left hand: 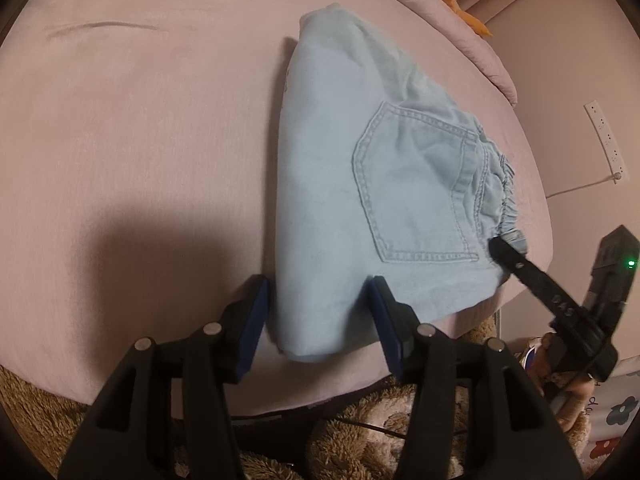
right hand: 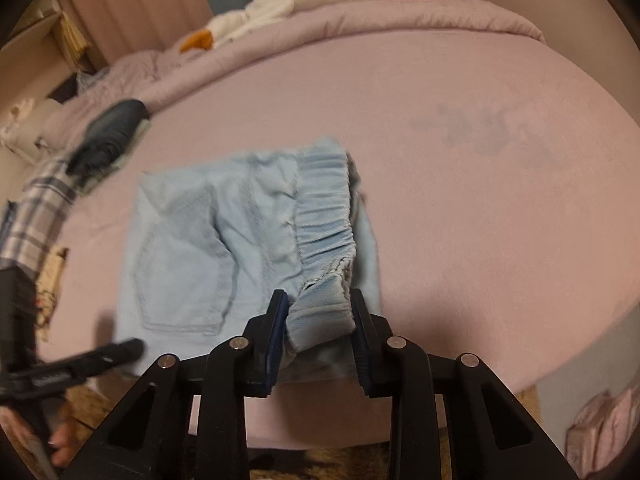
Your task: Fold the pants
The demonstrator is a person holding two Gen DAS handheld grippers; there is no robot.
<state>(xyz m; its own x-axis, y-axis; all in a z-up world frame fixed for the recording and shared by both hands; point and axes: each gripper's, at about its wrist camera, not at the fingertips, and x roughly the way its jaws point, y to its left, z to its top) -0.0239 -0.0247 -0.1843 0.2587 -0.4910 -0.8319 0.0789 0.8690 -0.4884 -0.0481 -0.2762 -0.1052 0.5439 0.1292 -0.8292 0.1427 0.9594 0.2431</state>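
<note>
1. Blue-padded fingers of the left gripper (left hand: pixel 320 312) sit nearest the lens, spread wide on either side of the folded bottom edge of the light blue denim pants (left hand: pixel 360 184); nothing is pinched, so this one reads as released, probably bracketing the fold to square it or just let go.
2. Right gripper (right hand: pixel 318 320) has its jaws either side of the bunched elastic waistband (right hand: pixel 324 216) corner; the cloth fills the gap and looks clamped, so I judge it grasping the waistband, likely to tug that end flat against the layers beneath.
3. Pants lie on the pink bedsheet (left hand: pixel 140 140) near the bed's front edge, already folded into a compact block, back pocket (left hand: pixel 416 188) facing up. Placed close to the edge so both tools reach without stretching.
4. Waistband end is rumpled and slightly lifted, the far end is a smooth fold; the task seems close to done, with tidying left.
5. White plush goose (right hand: pixel 292 0) with orange feet lies on the quilt far behind, well apart from the pants.
6. Dark bundled garment (right hand: pixel 110 132) and plaid cloth (right hand: pixel 36 208) sit off at the bed's left side, not involved.
7. Brown shaggy rug (left hand: pixel 36 412) shows below the bed edge.
</note>
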